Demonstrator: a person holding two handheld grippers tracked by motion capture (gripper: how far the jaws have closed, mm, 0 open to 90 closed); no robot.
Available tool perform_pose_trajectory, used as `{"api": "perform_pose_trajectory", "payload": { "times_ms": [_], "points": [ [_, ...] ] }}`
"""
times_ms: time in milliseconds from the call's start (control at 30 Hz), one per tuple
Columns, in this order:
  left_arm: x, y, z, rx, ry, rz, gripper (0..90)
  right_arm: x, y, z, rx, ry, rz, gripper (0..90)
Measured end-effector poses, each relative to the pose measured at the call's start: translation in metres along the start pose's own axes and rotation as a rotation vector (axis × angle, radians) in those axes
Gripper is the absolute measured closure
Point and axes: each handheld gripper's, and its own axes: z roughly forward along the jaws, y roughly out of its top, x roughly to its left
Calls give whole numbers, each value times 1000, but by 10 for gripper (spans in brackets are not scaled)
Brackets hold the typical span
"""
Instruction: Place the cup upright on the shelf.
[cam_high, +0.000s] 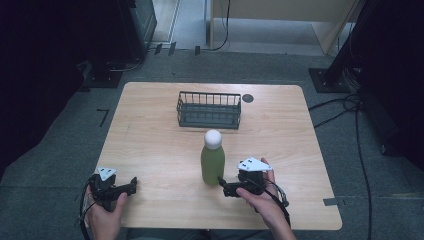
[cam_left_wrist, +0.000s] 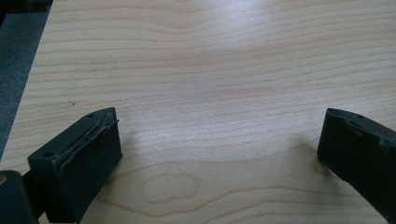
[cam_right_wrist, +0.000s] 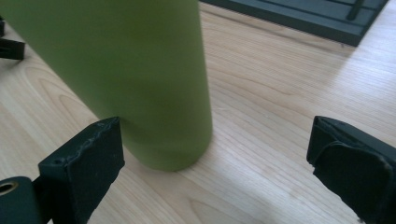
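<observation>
A green bottle (cam_high: 212, 162) with a white cap (cam_high: 213, 138) stands upright at the middle of the wooden table (cam_high: 160, 150). My right gripper (cam_high: 223, 185) sits just to its right at the base, jaws wide open. In the right gripper view the bottle (cam_right_wrist: 135, 79) stands just ahead of the open jaws, nearer the left one, and nothing is held. My left gripper (cam_high: 132, 184) rests near the table's front left edge, open over bare wood (cam_left_wrist: 210, 93).
A dark wire basket (cam_high: 209, 109) stands behind the bottle toward the far edge, and its base (cam_right_wrist: 303, 16) shows in the right gripper view. A small dark disc (cam_high: 247, 98) lies right of it. Cables (cam_high: 350, 107) run over the floor to the right.
</observation>
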Motion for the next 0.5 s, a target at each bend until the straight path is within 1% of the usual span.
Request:
{"api": "perform_pose_trajectory", "payload": {
  "times_ms": [133,167,200,267,300,333,367,400,433,467,500],
  "points": [
    [0,0,0,0,0,0,0,3,2,2,-3,19,-4,30],
    [0,0,0,0,0,0,0,6,3,4,-7,35,-9,30],
    [0,0,0,0,0,0,0,6,3,4,-7,35,-9,30],
    [0,0,0,0,0,0,0,9,6,7,-14,56,-9,37],
    [0,0,0,0,0,0,0,9,6,7,-14,56,-9,37],
    [0,0,0,0,0,0,0,10,7,9,-22,72,-11,47],
    [0,0,0,0,0,0,0,10,7,9,-22,72,-11,47],
    [0,0,0,0,0,0,0,12,9,10,-31,85,-14,68],
    [0,0,0,0,0,0,0,12,9,10,-31,85,-14,68],
    [0,0,0,0,0,0,0,13,10,12,-39,95,-22,96],
    [0,0,0,0,0,0,0,13,10,12,-39,95,-22,96]
  ]
}}
